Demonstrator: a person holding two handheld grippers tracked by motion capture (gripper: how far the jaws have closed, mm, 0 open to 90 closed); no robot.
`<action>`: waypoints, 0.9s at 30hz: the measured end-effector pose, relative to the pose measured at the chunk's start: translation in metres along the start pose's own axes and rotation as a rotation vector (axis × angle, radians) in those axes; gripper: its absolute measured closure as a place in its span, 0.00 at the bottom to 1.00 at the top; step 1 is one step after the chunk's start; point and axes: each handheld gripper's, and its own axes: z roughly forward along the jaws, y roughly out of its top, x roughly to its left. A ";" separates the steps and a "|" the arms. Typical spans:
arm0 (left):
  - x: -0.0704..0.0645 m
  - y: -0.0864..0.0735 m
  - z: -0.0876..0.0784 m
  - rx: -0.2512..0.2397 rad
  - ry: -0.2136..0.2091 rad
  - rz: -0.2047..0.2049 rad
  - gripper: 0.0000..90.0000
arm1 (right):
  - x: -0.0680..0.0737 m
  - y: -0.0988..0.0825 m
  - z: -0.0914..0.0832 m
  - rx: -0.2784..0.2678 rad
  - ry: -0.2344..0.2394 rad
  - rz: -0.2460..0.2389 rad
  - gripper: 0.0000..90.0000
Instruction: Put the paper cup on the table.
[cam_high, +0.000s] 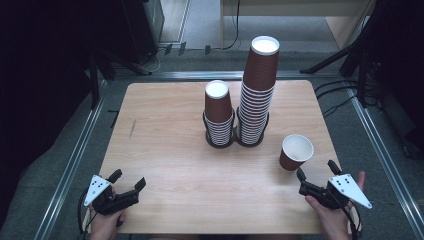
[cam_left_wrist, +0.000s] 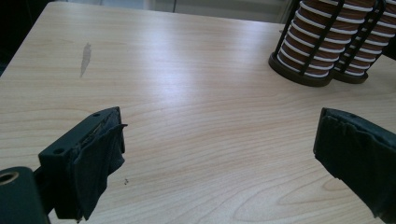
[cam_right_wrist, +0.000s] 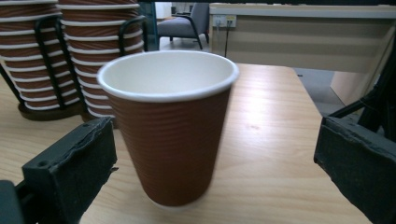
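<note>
A single brown paper cup (cam_high: 295, 152) (cam_right_wrist: 170, 123) with a white inside stands upright on the wooden table (cam_high: 175, 150), right of centre. My right gripper (cam_high: 317, 172) (cam_right_wrist: 215, 158) is open just in front of it, the jaws wide apart and not touching the cup. Two stacks of upside-down brown cups sit in black wire holders: a short stack (cam_high: 219, 115) and a tall stack (cam_high: 257, 92). My left gripper (cam_high: 128, 179) (cam_left_wrist: 219, 154) is open near the front left corner, with bare table between its jaws.
The holders' bases (cam_left_wrist: 317, 60) stand at the far right in the left gripper view. A dark scuff (cam_left_wrist: 85, 57) marks the table (cam_left_wrist: 187, 102) at left. Metal rails (cam_high: 75, 155) run along both sides of the table. A chair (cam_right_wrist: 182, 25) and a wooden counter (cam_right_wrist: 303, 37) stand beyond.
</note>
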 end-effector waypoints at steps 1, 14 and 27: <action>0.001 -0.001 -0.001 0.001 0.001 0.001 0.02 | -0.003 -0.001 -0.002 0.003 -0.004 0.001 0.00; 0.017 -0.006 -0.014 -0.003 0.034 -0.017 0.03 | -0.039 -0.012 -0.024 0.006 -0.068 0.050 0.00; 0.038 -0.007 -0.024 -0.031 0.069 -0.084 0.03 | -0.046 -0.017 -0.035 0.007 -0.115 0.038 0.00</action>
